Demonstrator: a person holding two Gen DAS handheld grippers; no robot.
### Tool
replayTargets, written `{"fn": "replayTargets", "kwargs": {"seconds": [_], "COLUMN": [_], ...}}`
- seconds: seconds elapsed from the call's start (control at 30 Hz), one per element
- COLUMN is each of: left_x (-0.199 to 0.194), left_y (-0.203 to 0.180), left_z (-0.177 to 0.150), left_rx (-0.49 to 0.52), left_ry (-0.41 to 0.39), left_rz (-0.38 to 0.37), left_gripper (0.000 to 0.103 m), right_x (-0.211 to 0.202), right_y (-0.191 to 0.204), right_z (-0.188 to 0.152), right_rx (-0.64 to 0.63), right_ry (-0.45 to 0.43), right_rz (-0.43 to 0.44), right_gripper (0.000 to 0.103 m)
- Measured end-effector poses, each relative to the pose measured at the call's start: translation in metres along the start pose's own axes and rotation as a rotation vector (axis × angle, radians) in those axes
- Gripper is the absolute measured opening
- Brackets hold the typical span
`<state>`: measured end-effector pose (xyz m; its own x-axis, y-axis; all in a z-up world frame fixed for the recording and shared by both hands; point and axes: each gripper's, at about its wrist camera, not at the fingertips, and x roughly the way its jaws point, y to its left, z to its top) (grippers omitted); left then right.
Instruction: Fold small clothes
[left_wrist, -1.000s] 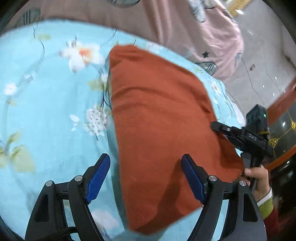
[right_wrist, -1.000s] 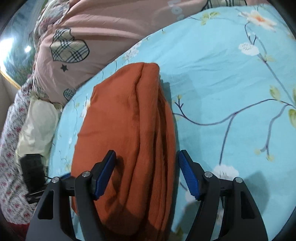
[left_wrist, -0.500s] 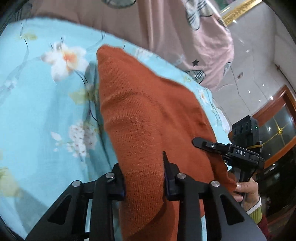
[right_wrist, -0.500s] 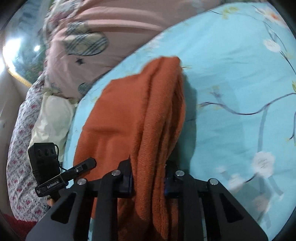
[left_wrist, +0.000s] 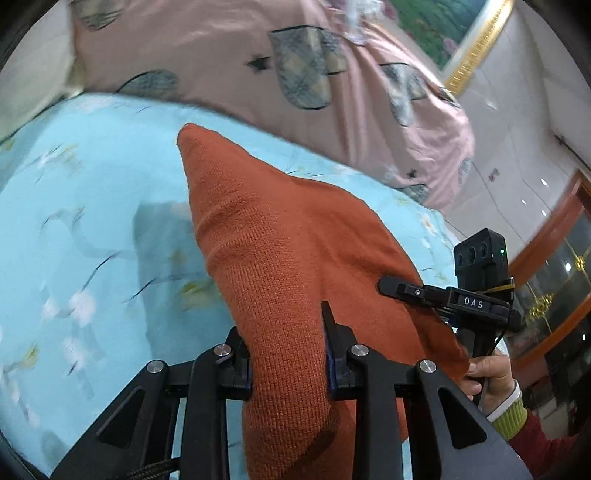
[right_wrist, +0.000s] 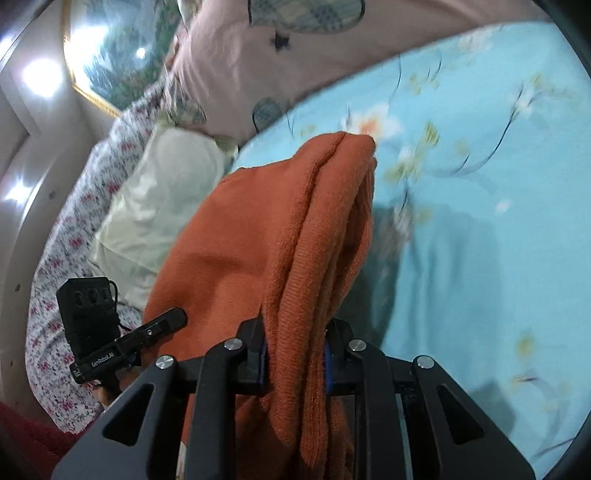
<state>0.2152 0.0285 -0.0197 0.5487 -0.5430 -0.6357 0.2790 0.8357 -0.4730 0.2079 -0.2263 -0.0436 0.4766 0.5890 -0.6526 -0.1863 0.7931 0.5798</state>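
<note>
A folded rust-orange knit garment (left_wrist: 280, 251) is lifted off the light blue floral bedsheet (left_wrist: 92, 229). My left gripper (left_wrist: 288, 354) is shut on its near edge. My right gripper (right_wrist: 295, 350) is shut on the other near edge, where several folded layers (right_wrist: 321, 229) bunch between the fingers. The right gripper also shows in the left wrist view (left_wrist: 461, 299) at the garment's right side, and the left gripper shows in the right wrist view (right_wrist: 110, 343) at its left side. The garment's far end hangs over the sheet.
A pink quilt with plaid hearts (left_wrist: 295, 74) lies across the far side of the bed. A pale cream pillow (right_wrist: 162, 199) and a floral cover (right_wrist: 66, 266) lie left of the garment. A wooden cabinet (left_wrist: 554, 251) stands at the right.
Both grippers went from open around the garment's edges to shut on them. The garment has since been lifted off the sheet, and both views now tilt up toward the quilt.
</note>
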Motion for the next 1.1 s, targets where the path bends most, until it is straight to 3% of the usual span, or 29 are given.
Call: {"fn": "replayTargets", "kwargs": {"seconds": [0.13,0.17,0.27,0.43,0.67,0.9,0.93,1.0,1.1], "left_x": [0.001,0.006,0.001,-0.007,-0.042,-0.069,-0.068,-0.062,-0.056], "left_y": [0.044,0.056,0.079,0.071,0.058,0.027,0.023,0.012,0.006], "left_z": [-0.035,-0.045,-0.062,-0.061,-0.056,-0.05,-0.05,-0.052,-0.057], "left_rx": [-0.058,-0.095,-0.196,-0.125,-0.062,0.035,0.055,0.092,0.119], "left_ry": [0.058,0.079,0.055,0.071,0.039,-0.003,0.0,0.016,0.049], "left_rz": [0.078,0.085,0.029,0.1,0.164,0.07,0.061,0.039,0.02], "left_gripper": [0.03,0.036,0.046,0.052,0.048,0.047,0.046,0.043,0.04], "right_x": [0.035,0.038,0.035,0.028,-0.012,0.021,0.028,0.036,0.016], "right_y": [-0.008,-0.012,-0.017,-0.01,0.0,0.0,-0.002,-0.002,0.013], "right_z": [-0.018,-0.022,-0.024,-0.022,-0.005,0.028,0.031,0.039,0.05], "right_rx": [0.006,0.019,0.05,0.037,0.021,0.007,0.015,0.006,-0.035], "right_ry": [0.078,0.081,0.064,0.061,-0.049,-0.029,-0.019,-0.009,-0.097], "right_rz": [-0.095,-0.098,-0.084,-0.147,-0.194,-0.207,-0.202,-0.2,-0.141], "right_gripper": [0.023,0.024,0.026,0.037,0.04,0.04,0.039,0.011,0.01]}}
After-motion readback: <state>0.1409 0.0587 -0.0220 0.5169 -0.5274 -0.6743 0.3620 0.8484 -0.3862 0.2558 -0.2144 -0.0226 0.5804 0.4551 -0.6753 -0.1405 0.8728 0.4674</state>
